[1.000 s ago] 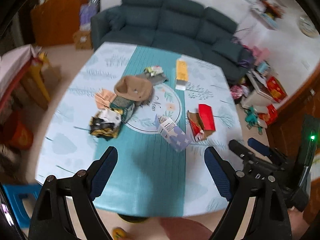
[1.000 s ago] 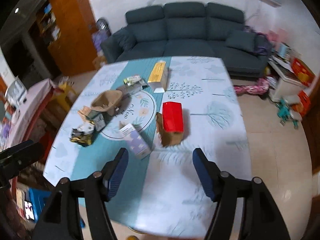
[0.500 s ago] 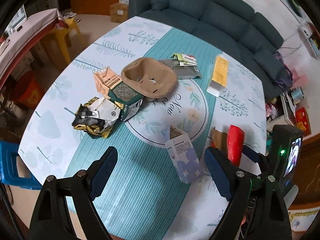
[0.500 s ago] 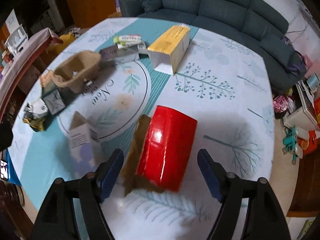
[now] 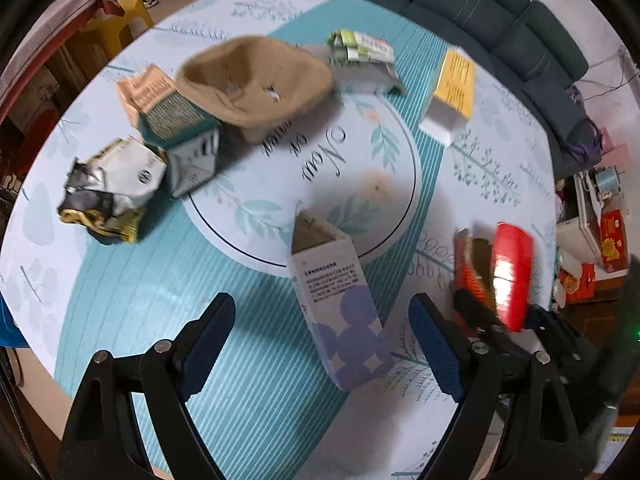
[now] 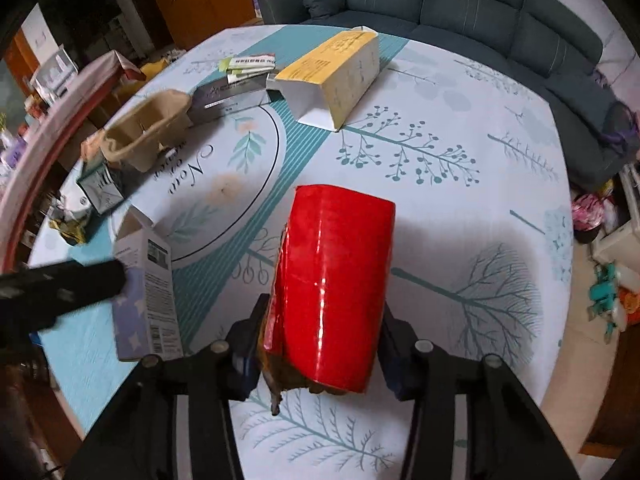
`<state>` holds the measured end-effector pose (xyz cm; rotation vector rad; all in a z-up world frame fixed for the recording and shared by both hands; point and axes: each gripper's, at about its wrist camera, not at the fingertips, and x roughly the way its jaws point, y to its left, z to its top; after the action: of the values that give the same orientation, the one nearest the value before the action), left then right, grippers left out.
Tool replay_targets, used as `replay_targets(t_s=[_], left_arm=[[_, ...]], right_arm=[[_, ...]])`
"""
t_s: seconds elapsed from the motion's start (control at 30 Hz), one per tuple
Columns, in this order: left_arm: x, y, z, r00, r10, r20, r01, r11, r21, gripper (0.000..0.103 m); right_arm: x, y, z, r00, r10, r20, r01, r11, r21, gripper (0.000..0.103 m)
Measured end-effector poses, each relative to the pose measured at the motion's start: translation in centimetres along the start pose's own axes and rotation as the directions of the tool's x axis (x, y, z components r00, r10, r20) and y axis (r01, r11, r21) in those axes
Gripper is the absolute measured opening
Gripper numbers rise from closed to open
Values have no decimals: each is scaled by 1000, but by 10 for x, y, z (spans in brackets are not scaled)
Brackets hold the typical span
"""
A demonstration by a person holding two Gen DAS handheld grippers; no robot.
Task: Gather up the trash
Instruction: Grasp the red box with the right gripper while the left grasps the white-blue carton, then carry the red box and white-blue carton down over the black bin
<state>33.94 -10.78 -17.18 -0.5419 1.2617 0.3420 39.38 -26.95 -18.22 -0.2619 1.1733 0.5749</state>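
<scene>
A glossy red box (image 6: 336, 280) with a torn brown cardboard flap lies on the patterned tablecloth (image 6: 460, 128). My right gripper (image 6: 320, 340) straddles its near end, jaws closing, and the pads meet both of its sides. The same red box (image 5: 512, 272) shows at the right of the left wrist view, with the right gripper (image 5: 500, 328) below it. A white carton with purple circles (image 5: 340, 304) lies between the spread blue pads (image 5: 436, 344) of my open left gripper (image 5: 322, 320), without touching them. From the right wrist, the left gripper (image 6: 60, 284) is a dark blur over that carton (image 6: 148, 304).
More trash lies further back: a brown pulp tray (image 5: 256, 80), a teal and orange box (image 5: 176, 128), a crumpled foil bag (image 5: 108, 192), green-white packets (image 5: 360, 46) and a long yellow box (image 5: 454, 88). A dark sofa (image 6: 440, 0) stands behind the table.
Both grippers came down close to the table. The right jaws narrowed from wide apart onto the red box. The left gripper moved over the purple carton, still open.
</scene>
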Motion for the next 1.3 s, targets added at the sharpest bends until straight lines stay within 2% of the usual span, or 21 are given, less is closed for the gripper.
replay_targets(t_s=[0.17,0.23,0.27,0.3,0.33,0.4,0.63,0.93,1.13,1.3], left_arm=[[20,-5,0,999,10,-35,-10,1000,-6,85],[25,-6,-1,999,7,-49,-7,1000,0,68],[27,-5,0,998,7,-60,-7,1000,3,53],[32,-6,-1,997,6,-79,-5,1000,5,44],[33,-6,-2,997,12,-79,-11,1000,5,42],[31,-7,-3,998,15,-69,-14,1000,14,33],[16,4,-14,999,-9,-36,10,999,43,33],[-28,36,-39,999,-4,36,0,994,108,33],[-56,76,-64,997,-8,71,-1,992,123,33],[-77,124,-85,996,-15,91,5,993,115,33]], right_arm=[[-5,-7,-1,999,32,0,-32,999,20,47],[-6,-8,-2,999,45,-4,-44,998,32,47],[-7,-8,-3,999,48,-5,-48,998,36,47],[-7,-7,-3,999,51,-6,-51,998,37,47],[-7,-6,-4,998,56,-8,-56,998,37,47],[-8,-4,-5,998,63,-10,-62,997,35,47],[-10,12,-14,996,83,-24,-83,996,23,47],[-16,48,-34,993,103,-52,-103,995,8,47],[-24,87,-48,993,104,-54,-105,994,-14,47],[-31,124,-61,994,103,-49,-104,994,-25,47]])
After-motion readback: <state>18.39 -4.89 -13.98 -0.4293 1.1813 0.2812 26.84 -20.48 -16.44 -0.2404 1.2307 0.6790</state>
